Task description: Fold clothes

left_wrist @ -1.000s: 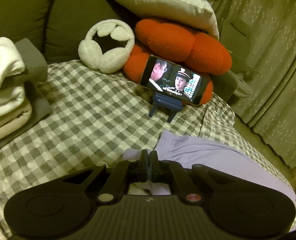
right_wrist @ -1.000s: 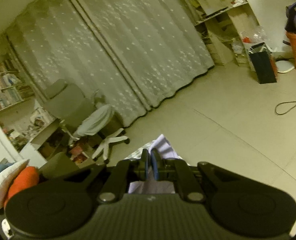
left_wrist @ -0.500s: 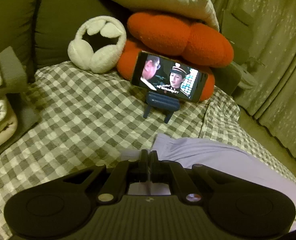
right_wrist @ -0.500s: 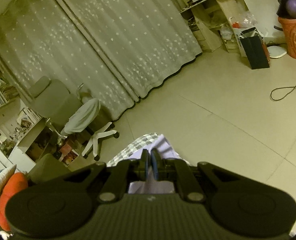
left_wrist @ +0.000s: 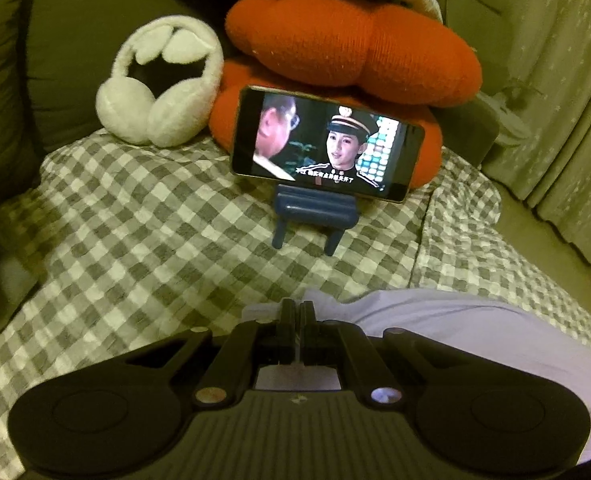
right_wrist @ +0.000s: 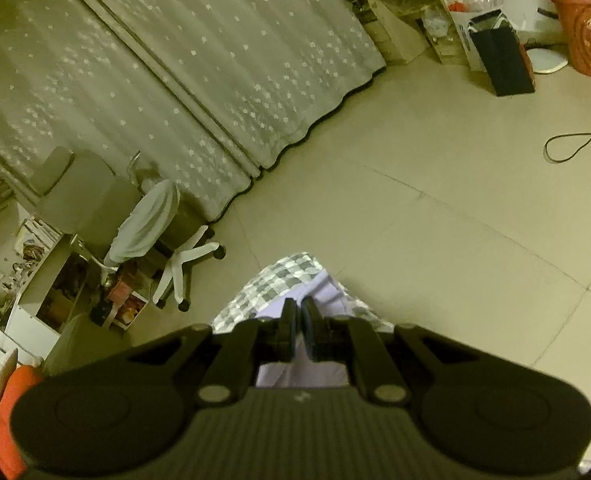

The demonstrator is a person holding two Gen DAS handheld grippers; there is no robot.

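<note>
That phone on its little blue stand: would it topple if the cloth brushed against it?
Probably. The phone sits sideways, much wider than its blue stand. The stand rests on a soft checked sheet, likely unsteady footing.

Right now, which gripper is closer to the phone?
Left. The left gripper faces the phone across the checked blanket. The right gripper points off toward the floor; no phone shows there.
</note>
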